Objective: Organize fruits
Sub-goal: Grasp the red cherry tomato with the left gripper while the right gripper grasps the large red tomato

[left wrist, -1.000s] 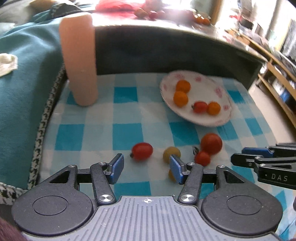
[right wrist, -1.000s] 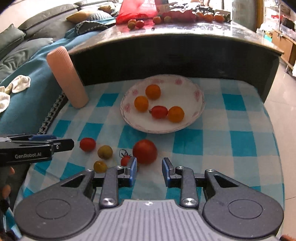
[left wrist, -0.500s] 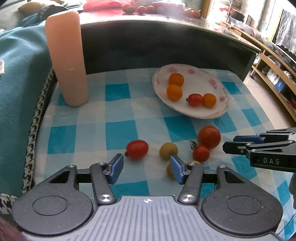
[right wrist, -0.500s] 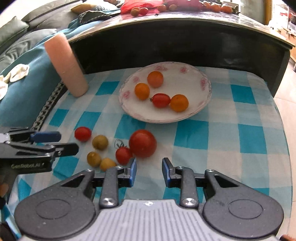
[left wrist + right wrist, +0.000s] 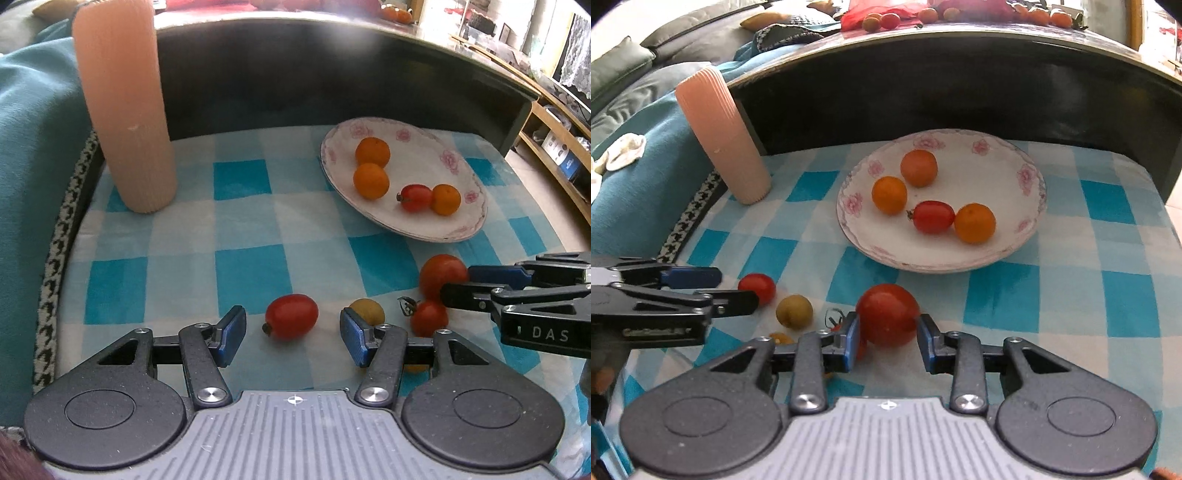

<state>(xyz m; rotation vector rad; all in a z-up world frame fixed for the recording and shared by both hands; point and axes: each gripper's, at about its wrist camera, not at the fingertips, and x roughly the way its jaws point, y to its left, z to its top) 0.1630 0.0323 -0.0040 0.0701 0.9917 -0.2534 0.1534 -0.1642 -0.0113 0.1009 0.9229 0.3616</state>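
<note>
A white floral plate (image 5: 458, 221) (image 5: 1027, 243) holds three orange fruits and a red oval tomato (image 5: 932, 216). Loose on the checked cloth lie a red oval tomato (image 5: 291, 321) (image 5: 757, 287), a yellow-green fruit (image 5: 367, 310) (image 5: 794, 311), a small red tomato with stem (image 5: 428, 318) and a big red tomato (image 5: 441, 275) (image 5: 887, 314). My left gripper (image 5: 291, 336) is open, its fingers on either side of the red oval tomato. My right gripper (image 5: 887, 339) is open, its fingers around the big red tomato without clamping it.
A tall ribbed pink cup (image 5: 123, 107) (image 5: 722, 134) stands at the cloth's back left. A dark curved table edge (image 5: 960, 74) rises behind the plate, with more fruit on top. A teal sofa cover (image 5: 33, 155) lies to the left.
Both grippers have moved forward and lower. The left one now brackets the red oval tomato and the right one brackets the big red tomato. Both stay open.
</note>
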